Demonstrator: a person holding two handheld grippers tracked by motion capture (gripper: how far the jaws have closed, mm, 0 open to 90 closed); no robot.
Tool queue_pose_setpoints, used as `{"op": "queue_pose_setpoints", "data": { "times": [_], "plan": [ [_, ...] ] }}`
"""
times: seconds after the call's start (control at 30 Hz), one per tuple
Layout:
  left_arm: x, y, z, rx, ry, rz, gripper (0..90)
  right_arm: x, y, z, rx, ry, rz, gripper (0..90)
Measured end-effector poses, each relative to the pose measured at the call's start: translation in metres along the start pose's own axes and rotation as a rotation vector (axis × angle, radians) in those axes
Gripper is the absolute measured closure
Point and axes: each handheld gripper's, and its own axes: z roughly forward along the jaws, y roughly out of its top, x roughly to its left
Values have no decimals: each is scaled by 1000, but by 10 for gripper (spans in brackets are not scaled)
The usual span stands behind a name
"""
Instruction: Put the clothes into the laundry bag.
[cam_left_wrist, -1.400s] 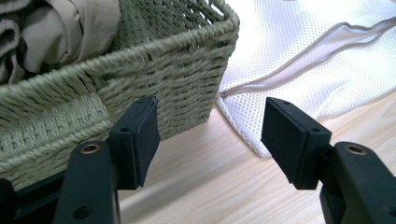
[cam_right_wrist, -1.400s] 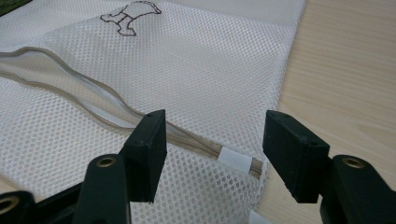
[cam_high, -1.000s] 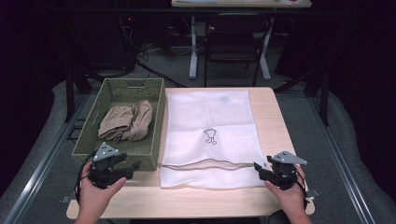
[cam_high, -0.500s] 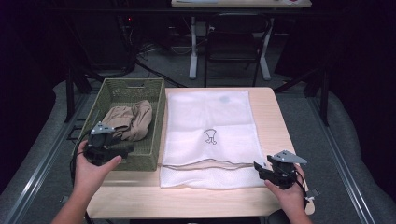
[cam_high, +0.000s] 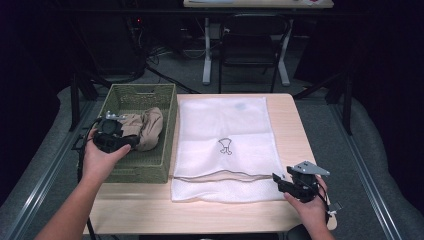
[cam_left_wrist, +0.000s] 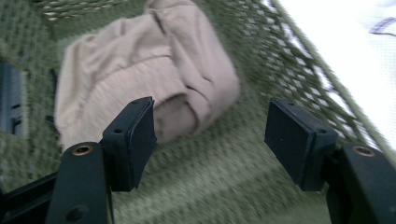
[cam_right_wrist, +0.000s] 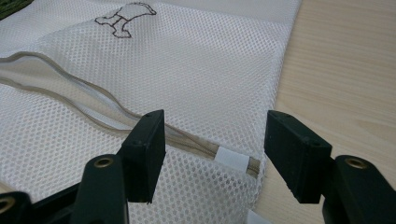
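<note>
High view: above the table (cam_high: 280, 120), looking forward and down. Left gripper view: close inside the basket (cam_left_wrist: 224, 177), at the cloth (cam_left_wrist: 140, 79) (shared with high view). Right gripper view: close over the mesh bag (cam_right_wrist: 187, 70).

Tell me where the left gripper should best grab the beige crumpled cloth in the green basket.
Probably the raised fold facing the left gripper on the beige crumpled cloth, coming from above inside the green woven basket: that bunched ridge stands proud and fits between the open jaws.

Wooden table (cam_high: 290, 125) on grey floor (cam_high: 380, 165); beyond the table's far edge, a dark chair (cam_high: 252, 37), a white desk leg (cam_high: 206, 50) and cables (cam_high: 165, 75).
</note>
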Motion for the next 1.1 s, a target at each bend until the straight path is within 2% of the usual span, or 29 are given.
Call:
{"op": "queue_pose_setpoints", "data": {
  "times": [0.07, 0.2, 0.3, 0.37, 0.47, 0.63, 0.67, 0.83, 0.97, 1.1],
  "plan": [
    [6, 4, 5, 8, -16, -29, 332, 0, 0, 0, -1, 0, 2, 386],
    [10, 9, 12, 26, 17, -27, 332, -1, 0, 0, 0, 3, 4, 386],
    [12, 14, 16, 36, 21, -24, 353, -1, 0, 0, 0, 4, 6, 385],
    [12, 17, 19, 16, 11, -27, 369, -1, 0, 0, 0, 4, 6, 385],
    [14, 19, 26, 0, 0, -52, 386, -2, 0, 1, 0, 4, 8, 385],
    [14, 20, 35, -11, 7, -39, 391, -3, -1, 1, 1, 5, 12, 385],
    [14, 21, 38, -13, 30, -38, 390, -3, -1, 1, 2, 5, 13, 386],
    [15, 23, 47, 1, 37, -47, 362, -4, -1, 1, 2, 6, 16, 385],
    [16, 25, 52, 14, 32, -79, 350, -5, -1, 1, 2, 9, 18, 386],
    [17, 26, 57, 28, 34, -93, 342, -5, -1, 2, 4, 11, 21, 386]
  ]
}}
